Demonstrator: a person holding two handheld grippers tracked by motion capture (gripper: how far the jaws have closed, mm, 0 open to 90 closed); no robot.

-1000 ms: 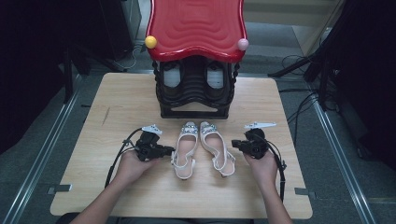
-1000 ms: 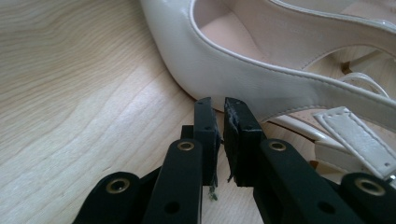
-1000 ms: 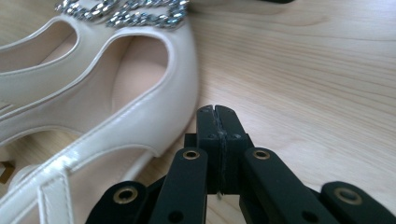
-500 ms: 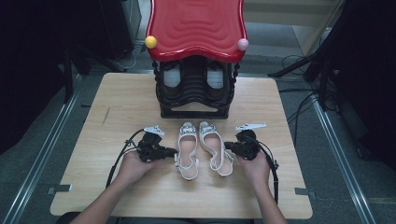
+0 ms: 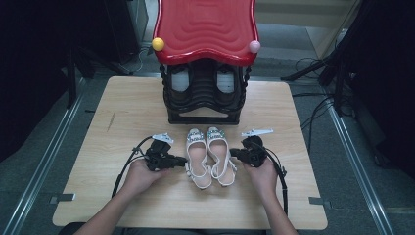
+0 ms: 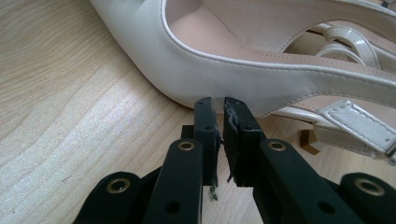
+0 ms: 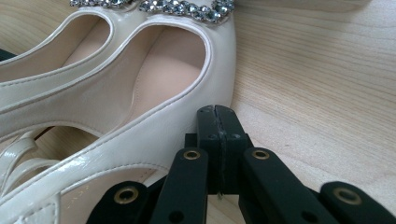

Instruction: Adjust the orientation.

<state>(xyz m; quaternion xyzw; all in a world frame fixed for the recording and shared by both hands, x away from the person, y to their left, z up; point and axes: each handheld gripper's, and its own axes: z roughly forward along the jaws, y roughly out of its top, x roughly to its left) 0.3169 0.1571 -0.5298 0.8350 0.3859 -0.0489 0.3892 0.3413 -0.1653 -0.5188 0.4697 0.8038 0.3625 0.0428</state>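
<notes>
Shoes of glossy cream leather, two slingback sandals with jewelled toe bands, are laid side by side on the pale wooden table (image 5: 122,112), just in front of the black shoe rack (image 5: 203,100) with the red wavy top. The left sandal (image 5: 196,159) is pressed at its outer side by the left gripper (image 6: 219,105), whose jaws are nearly closed on nothing. The right sandal (image 5: 220,155) is touched by the right gripper (image 7: 217,112), jaws fully closed. Pale shoes are seen inside the rack.
</notes>
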